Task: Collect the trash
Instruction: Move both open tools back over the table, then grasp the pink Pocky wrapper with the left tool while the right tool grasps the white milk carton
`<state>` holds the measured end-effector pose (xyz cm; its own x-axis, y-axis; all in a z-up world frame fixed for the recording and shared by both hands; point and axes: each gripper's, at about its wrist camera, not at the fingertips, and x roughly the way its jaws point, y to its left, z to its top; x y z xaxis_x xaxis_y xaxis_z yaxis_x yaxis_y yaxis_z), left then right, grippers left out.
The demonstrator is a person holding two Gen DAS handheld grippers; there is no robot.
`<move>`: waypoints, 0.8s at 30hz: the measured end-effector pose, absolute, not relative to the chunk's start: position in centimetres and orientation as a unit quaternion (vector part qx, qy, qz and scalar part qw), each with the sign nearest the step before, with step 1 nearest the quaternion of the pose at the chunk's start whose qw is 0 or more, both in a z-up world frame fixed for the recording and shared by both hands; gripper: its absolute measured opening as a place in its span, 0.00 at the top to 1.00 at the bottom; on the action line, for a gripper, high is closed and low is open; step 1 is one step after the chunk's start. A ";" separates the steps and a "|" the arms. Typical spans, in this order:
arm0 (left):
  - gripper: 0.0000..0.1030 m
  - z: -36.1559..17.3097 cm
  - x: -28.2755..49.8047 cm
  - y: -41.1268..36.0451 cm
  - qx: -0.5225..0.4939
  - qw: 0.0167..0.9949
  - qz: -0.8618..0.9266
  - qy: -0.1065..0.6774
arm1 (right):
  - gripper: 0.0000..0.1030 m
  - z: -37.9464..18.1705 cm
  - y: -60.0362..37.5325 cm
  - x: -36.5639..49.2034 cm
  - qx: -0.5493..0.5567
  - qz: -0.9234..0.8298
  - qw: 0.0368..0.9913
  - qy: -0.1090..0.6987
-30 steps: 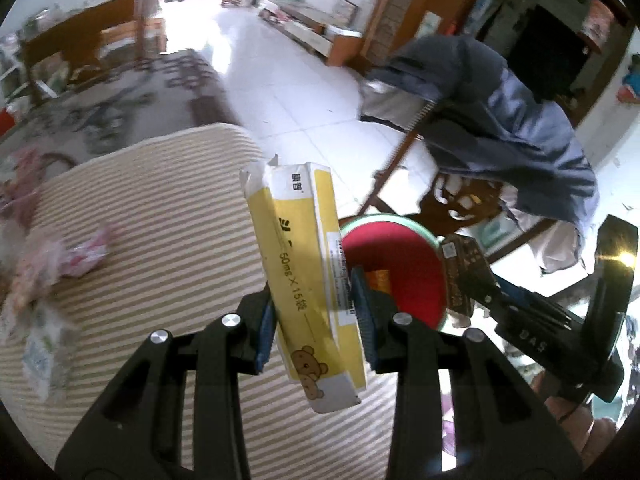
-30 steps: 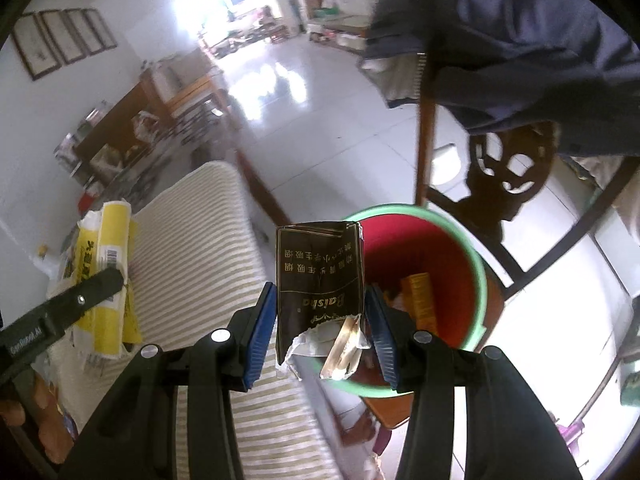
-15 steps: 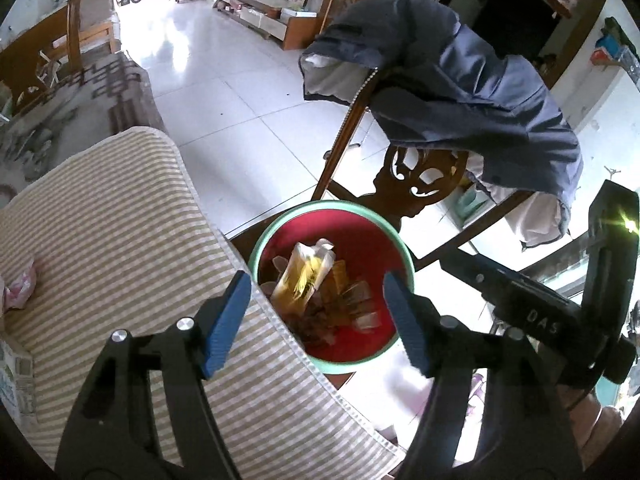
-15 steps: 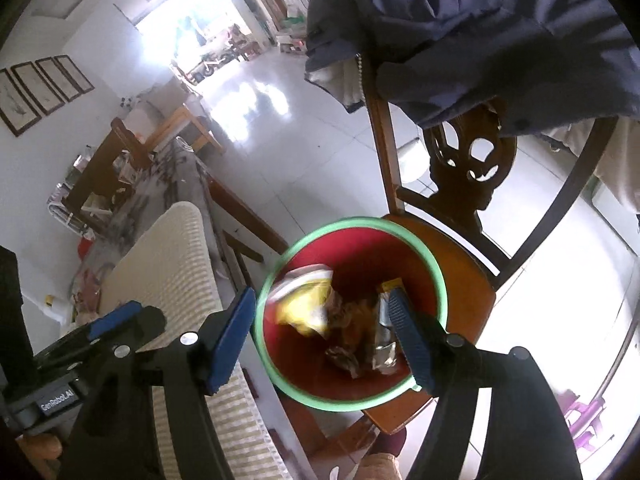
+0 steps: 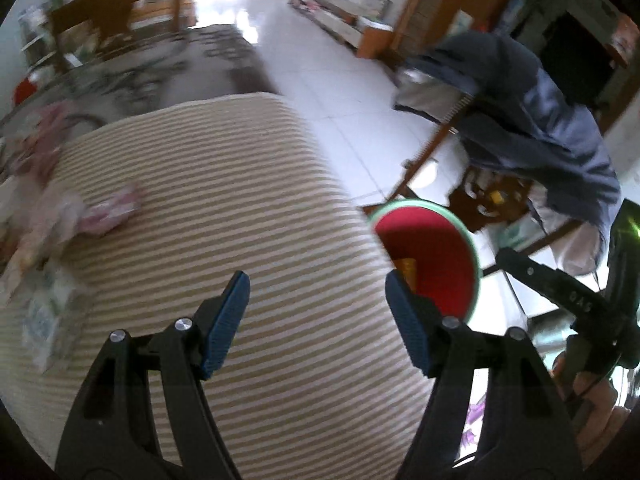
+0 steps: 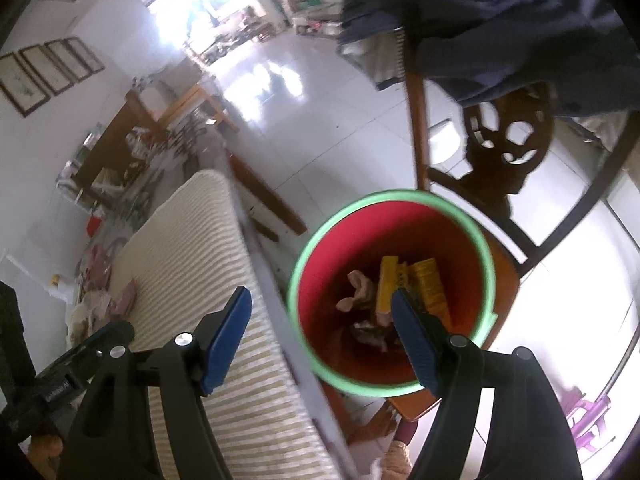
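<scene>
— Looking down the right tool (image 6: 320, 338), what is it doing?

— Its blue pads are spreading apart at this moment, with nothing between them. It is hanging over the red bucket (image 6: 486, 264) with the green rim, which is sitting on the seat of a wooden chair (image 6: 416, 120).

— And the trash?

— It is lying at the bottom of the bucket: a yellow carton (image 6: 390, 284), an orange packet (image 6: 432, 286), a pinkish crumpled wrapper (image 6: 356, 290), and some darker scraps that I am not making out well.

— What about the left tool (image 5: 318, 322)?

— It is standing wide and empty too, pads well apart, pointing at the striped desk cloth (image 5: 248, 216) beside the bucket (image 5: 432, 248).

— Anything left on the desk?

— More wrappers (image 5: 108, 210) are lying near the cloth's far left edge, pink and pale, though the blur is making them hard to tell apart; they may be several pieces.

— And the chair?

— A dark blue jacket (image 6: 500, 20) is hanging over its back.
</scene>
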<state>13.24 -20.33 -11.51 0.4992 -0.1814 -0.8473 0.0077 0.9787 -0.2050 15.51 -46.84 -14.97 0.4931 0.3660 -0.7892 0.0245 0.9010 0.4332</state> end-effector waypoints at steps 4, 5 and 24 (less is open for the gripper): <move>0.31 -11.2 11.7 -15.0 -0.086 0.872 -0.007 0.481 | 0.32 -14.9 -42.6 15.7 0.182 0.130 0.835 0.503; 0.31 -11.1 11.5 -13.6 -0.080 0.875 0.006 0.477 | 0.32 -14.8 -41.5 15.6 0.176 0.136 0.834 0.505; 0.21 -15.3 15.4 4.3 -0.028 0.822 -0.031 0.568 | 0.29 -15.1 -27.1 9.3 0.157 0.158 0.819 0.528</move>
<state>15.42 4.34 -15.29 0.3534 -0.0829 -0.9318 0.0196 0.9965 -0.0812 9.26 -27.09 -15.12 0.3920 0.4244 -0.8163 -0.0931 0.9010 0.4237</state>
